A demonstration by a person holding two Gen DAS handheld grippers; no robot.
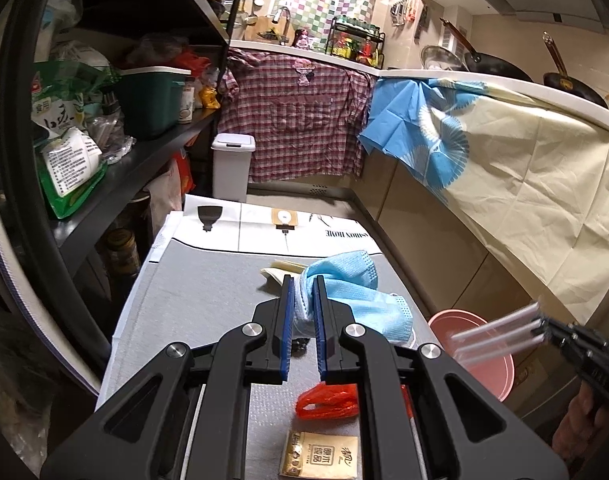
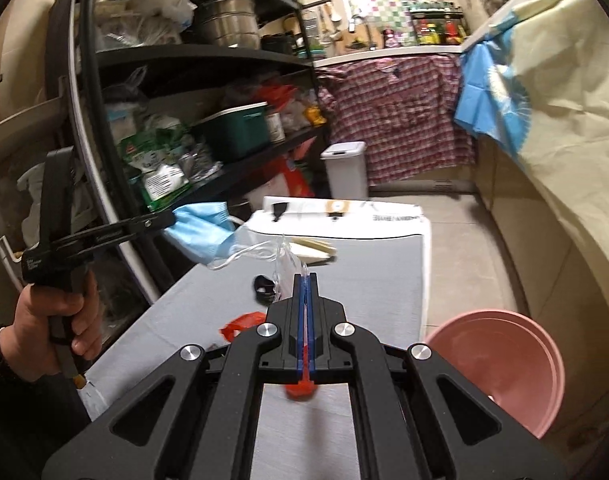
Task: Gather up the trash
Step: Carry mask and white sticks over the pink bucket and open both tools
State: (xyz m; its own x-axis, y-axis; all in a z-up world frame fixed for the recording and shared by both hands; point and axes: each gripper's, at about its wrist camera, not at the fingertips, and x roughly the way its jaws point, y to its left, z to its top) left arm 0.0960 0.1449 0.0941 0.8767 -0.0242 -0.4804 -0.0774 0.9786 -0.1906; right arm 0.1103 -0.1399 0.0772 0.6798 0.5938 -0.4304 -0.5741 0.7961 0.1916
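Note:
My left gripper is shut on a bundle of blue face masks and holds it above the grey-matted table. From the right wrist view, the same left gripper holds the face masks up at the left, ear loops dangling. My right gripper is shut on a piece of clear plastic. It shows blurred at the right as the right gripper over a pink basin. A red bag, a gold sachet and a cream wrapper lie on the mat.
The pink basin stands on the floor right of the table. A small black object lies mid-mat. Black shelves full of goods line the left. A white lidded bin stands beyond the table. Draped counters run along the right.

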